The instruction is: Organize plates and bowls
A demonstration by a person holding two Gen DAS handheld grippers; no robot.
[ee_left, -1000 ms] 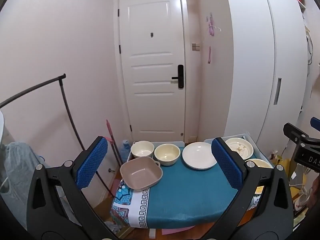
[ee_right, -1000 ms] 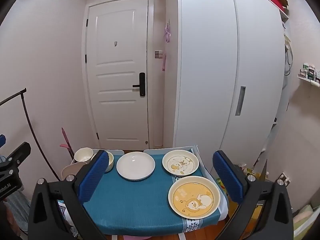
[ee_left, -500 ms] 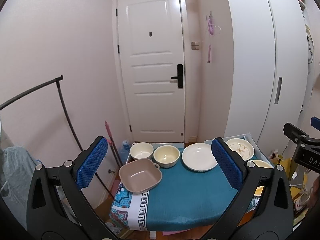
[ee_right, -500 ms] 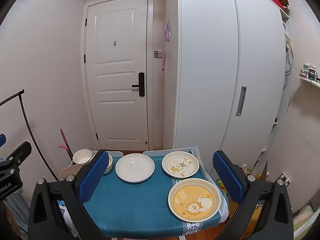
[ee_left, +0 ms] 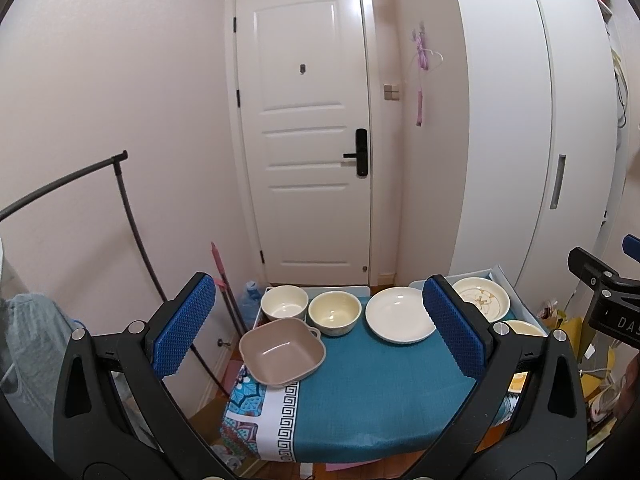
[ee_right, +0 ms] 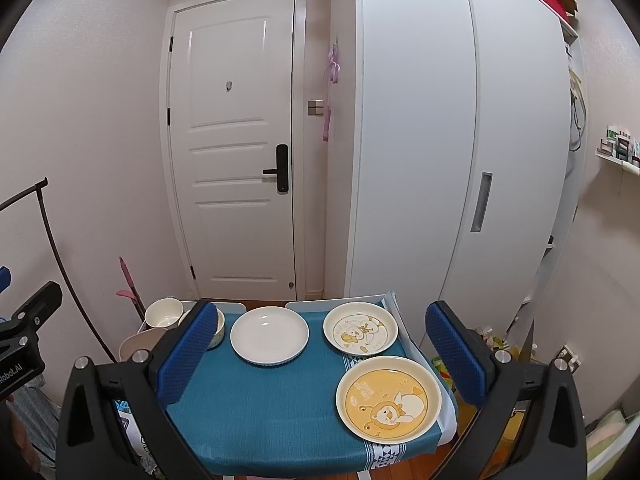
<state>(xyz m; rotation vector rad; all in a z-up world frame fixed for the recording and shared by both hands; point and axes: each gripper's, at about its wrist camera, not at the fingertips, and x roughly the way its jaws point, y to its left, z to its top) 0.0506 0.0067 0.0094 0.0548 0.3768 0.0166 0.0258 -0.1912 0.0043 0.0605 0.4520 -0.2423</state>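
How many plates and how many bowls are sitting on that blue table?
Plates: 3 — plain white plate, duck plate, yellow bear plate.
Bowls: 3 — white bowl, cream bowl, square tan bowl.
Total: 6 dishes on the table.

Two round bowls side by side at the table's far left edge, square bowl before them, plain plate mid-far edge, two picture plates along right edge
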